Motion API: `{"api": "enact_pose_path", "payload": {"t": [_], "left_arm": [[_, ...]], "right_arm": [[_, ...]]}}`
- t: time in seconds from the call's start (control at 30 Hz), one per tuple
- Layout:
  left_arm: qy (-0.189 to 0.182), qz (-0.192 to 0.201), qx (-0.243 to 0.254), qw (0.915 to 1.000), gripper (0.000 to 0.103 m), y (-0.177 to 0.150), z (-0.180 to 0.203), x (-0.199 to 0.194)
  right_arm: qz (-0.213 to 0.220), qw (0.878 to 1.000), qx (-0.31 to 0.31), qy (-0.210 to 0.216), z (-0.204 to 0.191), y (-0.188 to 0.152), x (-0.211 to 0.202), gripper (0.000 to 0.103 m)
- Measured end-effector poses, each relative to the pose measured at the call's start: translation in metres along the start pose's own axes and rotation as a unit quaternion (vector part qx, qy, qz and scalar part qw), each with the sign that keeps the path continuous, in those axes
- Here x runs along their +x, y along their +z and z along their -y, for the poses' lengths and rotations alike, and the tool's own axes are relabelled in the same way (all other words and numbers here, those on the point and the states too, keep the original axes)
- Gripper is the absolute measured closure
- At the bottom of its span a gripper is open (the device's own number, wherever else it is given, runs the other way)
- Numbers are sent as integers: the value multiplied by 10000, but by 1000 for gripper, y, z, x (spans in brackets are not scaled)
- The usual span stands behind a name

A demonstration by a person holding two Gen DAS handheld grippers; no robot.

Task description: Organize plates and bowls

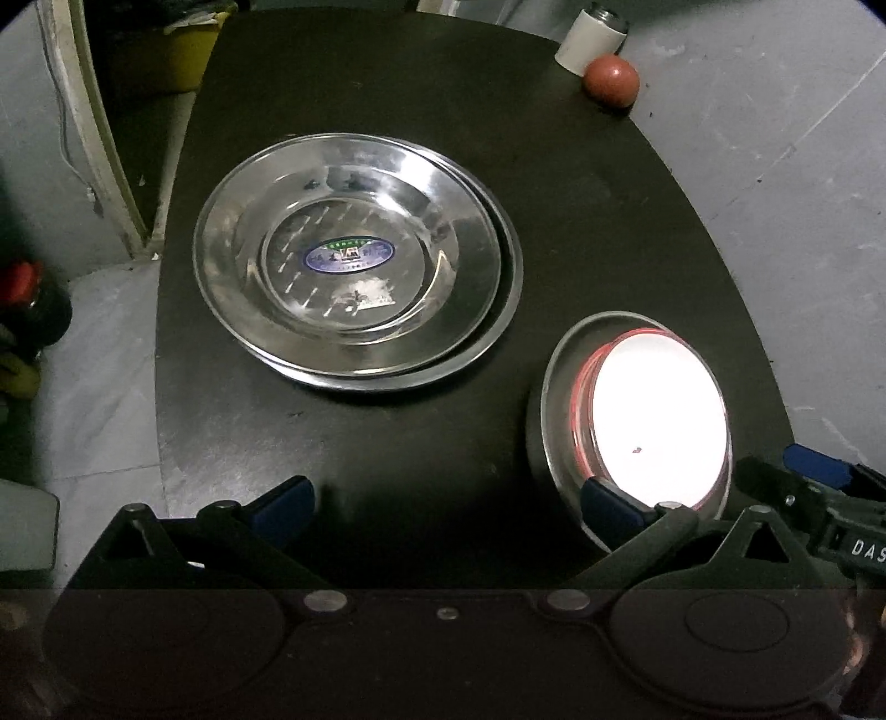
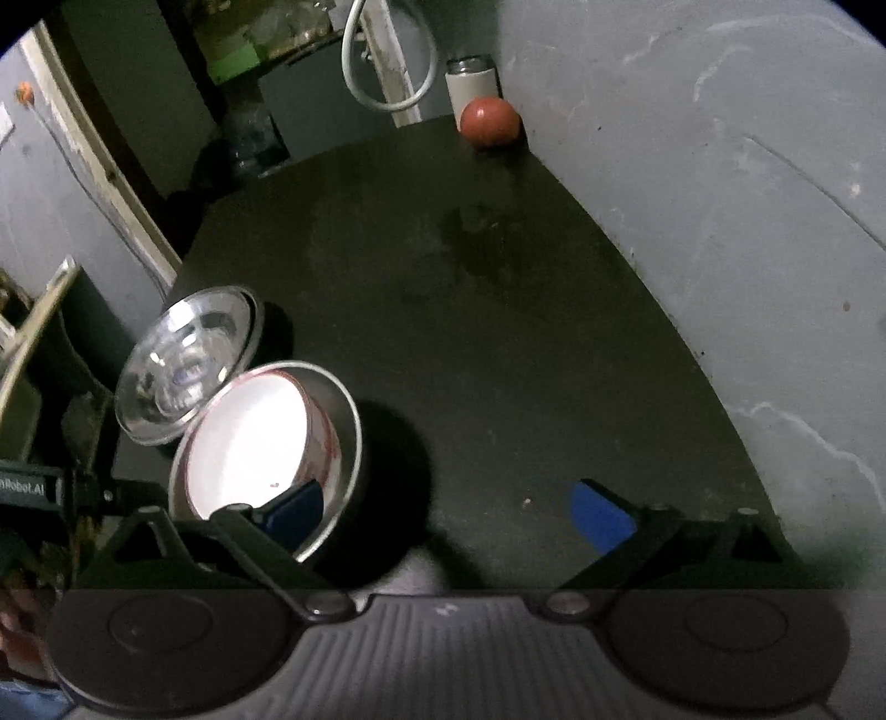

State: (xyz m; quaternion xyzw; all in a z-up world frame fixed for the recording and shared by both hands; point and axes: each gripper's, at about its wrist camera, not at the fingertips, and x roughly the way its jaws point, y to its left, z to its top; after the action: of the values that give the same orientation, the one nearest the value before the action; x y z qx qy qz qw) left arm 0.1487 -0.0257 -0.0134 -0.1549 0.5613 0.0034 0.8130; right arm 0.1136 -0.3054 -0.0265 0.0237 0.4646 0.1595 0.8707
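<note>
Two steel plates (image 1: 354,260) lie stacked on the dark table (image 1: 387,443), left of centre; they also show in the right wrist view (image 2: 183,360). A steel bowl (image 1: 559,387) with a white, red-rimmed bowl (image 1: 659,415) nested inside stands at the right; the pair shows in the right wrist view (image 2: 266,443). My left gripper (image 1: 448,504) is open, its right finger (image 1: 609,504) over the bowl's near rim. My right gripper (image 2: 448,509) is open, its left finger (image 2: 293,504) over the bowl's rim. Both are empty.
A red-brown ball (image 1: 611,80) and a white cylinder (image 1: 590,36) stand at the table's far right corner by the grey wall (image 2: 720,166). A yellow bin (image 1: 171,50) sits on the floor at far left. The right gripper shows at the left view's right edge (image 1: 819,498).
</note>
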Motion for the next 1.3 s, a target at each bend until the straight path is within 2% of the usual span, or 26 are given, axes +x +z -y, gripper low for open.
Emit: {"api": "enact_pose_path", "payload": {"t": [0.13, 0.3, 0.43, 0.5, 0.67, 0.8, 0.93, 0.97, 1.0, 1.3], "left_arm": [[90, -7, 132, 9999, 4, 2, 8, 5], [94, -26, 147, 9998, 10, -1, 12, 9], [-37, 19, 80, 10000, 17, -2, 12, 9], [-157, 58, 76, 9998, 25, -2, 12, 8], [-611, 205, 47, 9979, 64, -2, 13, 4], [-858, 277, 109, 9959, 86, -1, 18, 3], [-902, 330, 114, 9953, 86, 1, 20, 5], [-919, 339, 110, 9951, 86, 1, 20, 6], [-930, 346, 124, 9950, 86, 1, 19, 6], [-1057, 340, 312, 9933, 87, 0, 18, 6]], "right_arm": [[-99, 9998, -167, -26, -6, 1, 6, 5], [-218, 9994, -236, 154, -11, 4, 15, 25], [-208, 9990, -156, 357, -8, 7, 17, 35], [-219, 9982, -22, 562, -5, 7, 17, 49], [-275, 9964, -74, 792, -10, 10, 15, 75], [-512, 9964, -151, 653, -21, 17, 18, 77], [-791, 9953, 57, 559, -23, 26, 28, 77], [-774, 9955, 82, 542, -23, 27, 29, 79], [-755, 9953, 117, 589, -22, 27, 30, 85], [-562, 9953, 206, 758, -17, 15, 26, 85]]}}
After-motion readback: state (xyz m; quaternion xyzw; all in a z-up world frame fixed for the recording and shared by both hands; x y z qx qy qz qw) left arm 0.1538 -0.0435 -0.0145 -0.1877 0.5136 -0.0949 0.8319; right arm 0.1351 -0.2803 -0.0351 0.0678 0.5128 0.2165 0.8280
